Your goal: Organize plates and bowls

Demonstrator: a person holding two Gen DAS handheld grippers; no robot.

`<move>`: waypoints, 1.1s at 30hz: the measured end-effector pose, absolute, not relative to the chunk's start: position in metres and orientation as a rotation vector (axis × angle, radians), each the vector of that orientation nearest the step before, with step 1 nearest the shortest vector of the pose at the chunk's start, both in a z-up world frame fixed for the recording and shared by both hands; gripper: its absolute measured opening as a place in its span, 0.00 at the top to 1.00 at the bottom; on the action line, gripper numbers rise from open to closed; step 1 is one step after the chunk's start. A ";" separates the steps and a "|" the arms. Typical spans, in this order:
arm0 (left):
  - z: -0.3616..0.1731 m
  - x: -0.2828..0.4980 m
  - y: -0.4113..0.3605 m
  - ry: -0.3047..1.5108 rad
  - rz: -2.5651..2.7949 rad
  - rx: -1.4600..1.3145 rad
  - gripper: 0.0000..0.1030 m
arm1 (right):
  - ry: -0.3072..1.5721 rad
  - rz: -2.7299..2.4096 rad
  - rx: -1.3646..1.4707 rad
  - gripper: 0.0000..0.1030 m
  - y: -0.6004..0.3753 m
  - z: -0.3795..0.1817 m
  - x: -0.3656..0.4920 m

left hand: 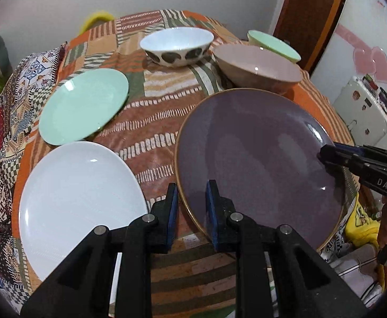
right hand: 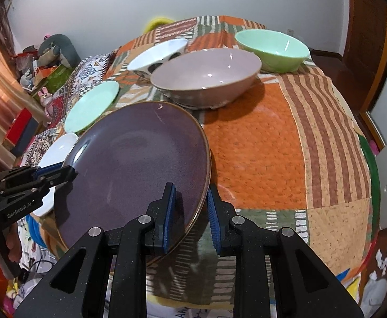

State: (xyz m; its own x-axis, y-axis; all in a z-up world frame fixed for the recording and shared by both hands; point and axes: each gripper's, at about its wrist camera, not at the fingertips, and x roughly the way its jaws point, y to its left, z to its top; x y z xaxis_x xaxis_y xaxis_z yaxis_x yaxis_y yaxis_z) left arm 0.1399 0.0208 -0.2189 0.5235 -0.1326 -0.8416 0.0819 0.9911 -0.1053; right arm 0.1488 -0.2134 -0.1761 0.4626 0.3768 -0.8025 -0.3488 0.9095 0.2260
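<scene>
The purple plate (left hand: 259, 159), a broad glazed disc with a thin golden-brown rim, sits tilted at the near edge of the cloth-covered table (right hand: 259, 145), and I have both tools on it at once, because, I judge, a plate this wide would tip from a single pinch. My left gripper (left hand: 192, 212) straddles the rim on the left side, jaws apart with the edge between the blue pads but not clamped; my right gripper (right hand: 190, 212) brackets the opposite rim the same way, parted, not yet squeezing. Just left lies the white plate (left hand: 79, 206), with the mint plate (left hand: 83, 106) behind it, likely the stack I am building. Beyond stand the pink bowl (right hand: 206, 76), the spotted bowl (left hand: 177, 46) and the green bowl (right hand: 272, 47).
</scene>
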 end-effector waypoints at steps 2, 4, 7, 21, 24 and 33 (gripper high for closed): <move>-0.222 0.142 0.021 1.016 -0.130 -0.061 0.79 | 1.002 0.441 0.029 0.79 -0.215 -0.181 0.151; -0.224 0.144 0.021 1.017 -0.130 -0.068 0.79 | 1.008 0.436 0.023 0.79 -0.214 -0.184 0.150; -0.225 0.143 0.018 1.012 -0.128 -0.054 0.78 | 1.002 0.431 0.004 0.79 -0.213 -0.187 0.147; -0.222 0.140 0.014 0.992 -0.090 0.018 0.74 | 0.996 0.421 0.005 0.59 -0.215 -0.179 0.147; -0.219 0.138 0.017 0.994 -0.087 0.006 0.74 | 0.974 0.412 0.010 0.57 -0.220 -0.171 0.146; -0.179 0.117 0.047 0.879 -0.006 -0.038 0.61 | 0.873 0.449 -0.017 0.54 -0.208 -0.133 0.142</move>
